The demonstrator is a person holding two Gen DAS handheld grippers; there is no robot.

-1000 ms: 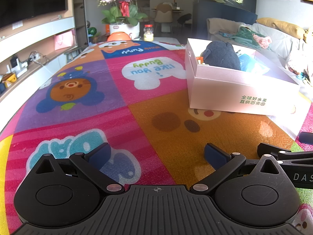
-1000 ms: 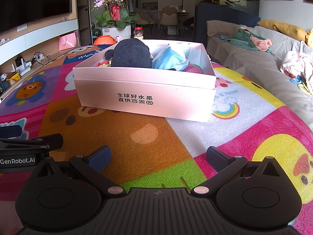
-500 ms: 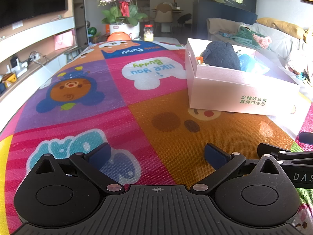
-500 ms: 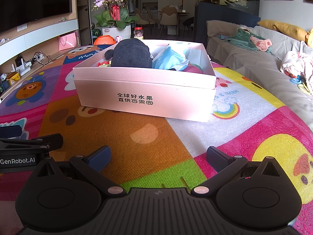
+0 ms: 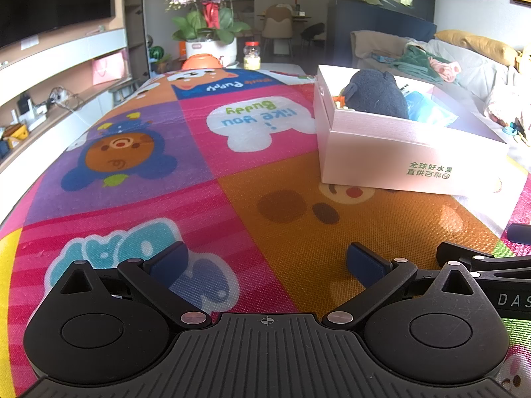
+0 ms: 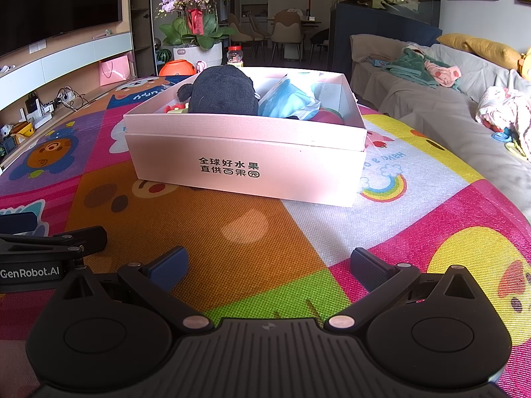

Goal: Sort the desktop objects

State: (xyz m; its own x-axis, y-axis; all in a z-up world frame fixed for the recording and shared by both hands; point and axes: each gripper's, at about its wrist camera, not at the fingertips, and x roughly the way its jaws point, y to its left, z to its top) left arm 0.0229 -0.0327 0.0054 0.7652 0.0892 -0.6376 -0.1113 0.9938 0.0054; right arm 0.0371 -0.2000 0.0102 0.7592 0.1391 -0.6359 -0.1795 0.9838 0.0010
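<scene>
We are holding the left gripper (image 5: 265, 260) and the right gripper (image 6: 267, 267) low over the play mat (image 6: 199, 232), both with fingers spread apart and gripping nothing. The pink box (image 6: 245, 162) is sitting mid-mat ahead, containing a dark plush toy (image 6: 220, 91) and a blue packet (image 6: 287, 101).

1. One pink box (image 6: 245, 162) stands on the mat.
2. One dark plush toy (image 6: 220, 91) lies inside it.
3. One blue packet (image 6: 287, 102) lies beside the plush toy.
4. One play mat (image 5: 166, 172) with cartoon panels.
5. Two hand-held grippers: the left hand-held gripper (image 5: 265, 262) and the right hand-held gripper (image 6: 268, 265), each with two blue-padded fingers spread wide.
6. One potted orchid (image 6: 195, 30).
7. One lidded jar (image 5: 251, 54).
</scene>
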